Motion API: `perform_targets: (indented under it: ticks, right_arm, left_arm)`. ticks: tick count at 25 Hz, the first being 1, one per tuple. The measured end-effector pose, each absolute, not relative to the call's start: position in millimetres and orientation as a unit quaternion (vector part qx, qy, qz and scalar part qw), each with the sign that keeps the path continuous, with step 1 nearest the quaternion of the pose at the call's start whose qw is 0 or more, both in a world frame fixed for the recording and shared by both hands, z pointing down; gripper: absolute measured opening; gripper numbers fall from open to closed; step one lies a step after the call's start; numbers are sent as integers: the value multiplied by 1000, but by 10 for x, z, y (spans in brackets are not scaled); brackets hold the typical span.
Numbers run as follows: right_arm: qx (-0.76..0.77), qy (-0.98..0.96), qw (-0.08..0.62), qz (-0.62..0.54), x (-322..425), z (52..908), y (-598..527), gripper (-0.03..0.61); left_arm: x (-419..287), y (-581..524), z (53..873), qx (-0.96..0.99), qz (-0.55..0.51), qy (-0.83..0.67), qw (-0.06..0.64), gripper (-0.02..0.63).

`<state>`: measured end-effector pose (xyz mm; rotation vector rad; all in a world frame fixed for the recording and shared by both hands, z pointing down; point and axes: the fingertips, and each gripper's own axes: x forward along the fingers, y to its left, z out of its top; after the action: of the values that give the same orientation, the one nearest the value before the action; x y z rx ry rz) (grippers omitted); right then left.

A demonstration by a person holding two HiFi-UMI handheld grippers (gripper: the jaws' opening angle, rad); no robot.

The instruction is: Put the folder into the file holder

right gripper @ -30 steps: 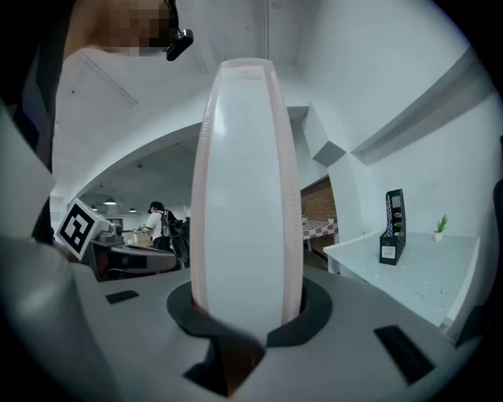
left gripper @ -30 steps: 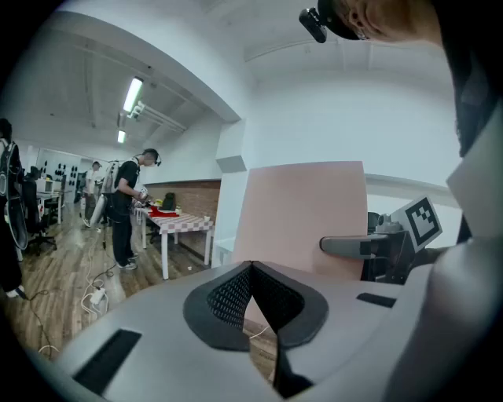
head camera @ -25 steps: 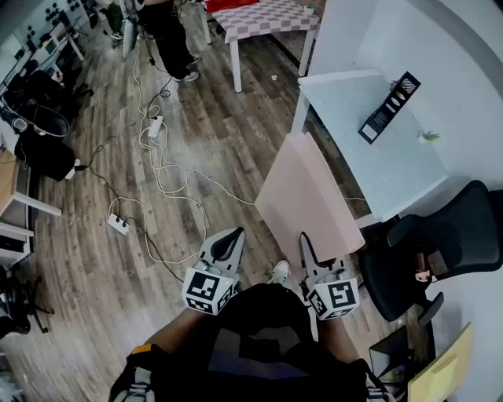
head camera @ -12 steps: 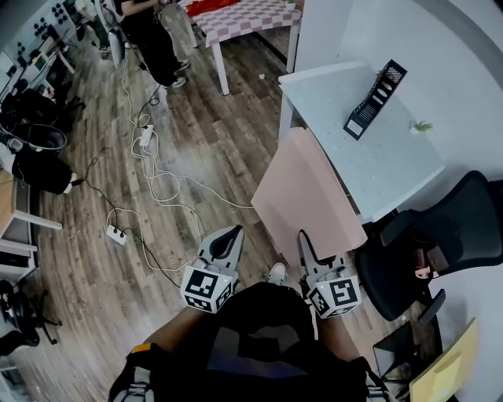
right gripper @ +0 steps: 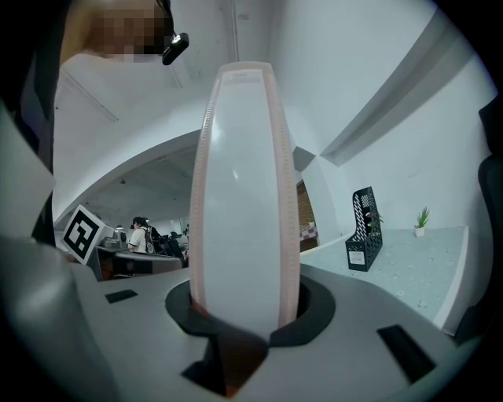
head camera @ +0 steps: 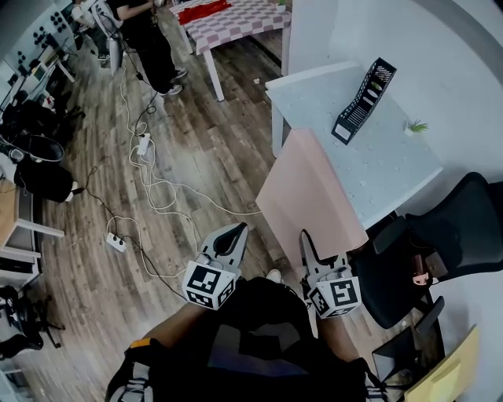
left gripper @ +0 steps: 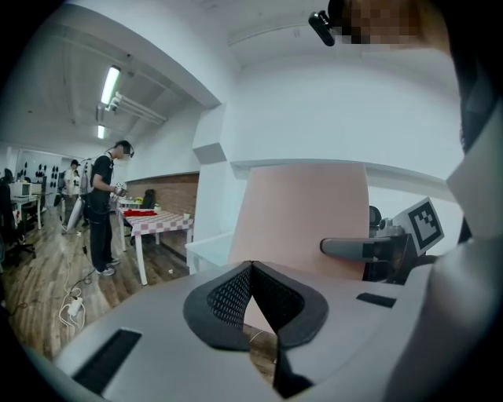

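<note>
A large pink folder stands up on edge from my right gripper, its far corner over the near edge of the white table. In the right gripper view the folder fills the gap of my right gripper; the jaws are opening slightly, with the folder still held between them. A black mesh file holder stands upright at the back of the table, the same file holder showing to the right of the folder. My left gripper is shut and empty, left of the folder.
A black office chair stands to the right of the table. White cables and power strips trail over the wooden floor on the left. A checked table and a standing person are farther off.
The table and file holder have shifted left in the head view, and the folder's far corner now overlaps the table edge. Both grippers keep their places relative to my body.
</note>
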<state>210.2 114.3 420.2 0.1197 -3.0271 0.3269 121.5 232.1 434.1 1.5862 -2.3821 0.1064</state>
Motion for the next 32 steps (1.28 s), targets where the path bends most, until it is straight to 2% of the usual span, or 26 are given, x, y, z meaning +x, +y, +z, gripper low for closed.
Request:
perform_targets:
  ticks: [10,23,32]
  right_arm:
    - [71,-989,60,113,1876,4323,819,121]
    - [187,-977,58,88,966,4075,118,121]
    - [287,-953,55,75,616,3908,-161,121]
  left_arm:
    - [906,1988,4451,564,39,-810,155,6]
    - [-261,959,4319,656,34,-741,139,6]
    - [-899,618,4277,709,36,-692,132,6]
